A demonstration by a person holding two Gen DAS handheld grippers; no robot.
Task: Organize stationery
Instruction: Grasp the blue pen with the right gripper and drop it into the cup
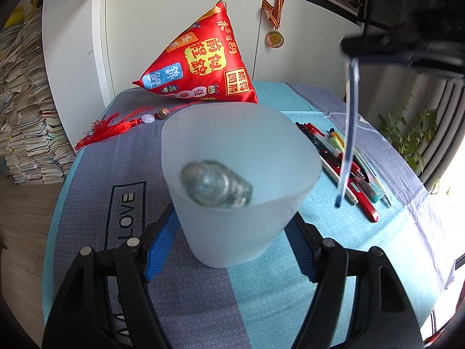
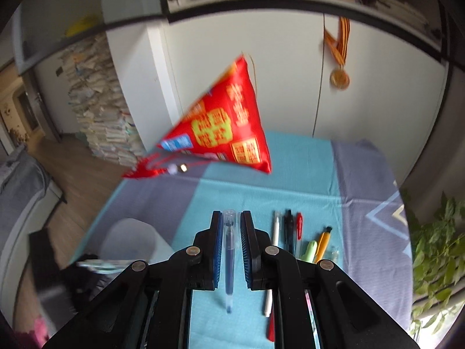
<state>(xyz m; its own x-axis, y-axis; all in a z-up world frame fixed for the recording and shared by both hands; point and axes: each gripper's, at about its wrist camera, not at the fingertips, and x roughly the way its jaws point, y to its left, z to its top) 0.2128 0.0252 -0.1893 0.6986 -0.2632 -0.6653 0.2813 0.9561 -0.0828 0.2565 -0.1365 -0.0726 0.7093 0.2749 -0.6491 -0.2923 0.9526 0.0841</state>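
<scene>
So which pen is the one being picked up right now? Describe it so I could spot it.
Start from the big red triangular pillow at the back of the blue tablecloth, then look right of the frosted cup to the row of pens. The clear blue pen hangs above that row, pinched in the right gripper. It alone is off the cloth, pointing downward.

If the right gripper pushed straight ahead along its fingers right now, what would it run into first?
Probably the cloth-covered table: the right gripper, shut on the blue pen, points down at bare cloth short of the red pouch. Depth is unclear.
</scene>
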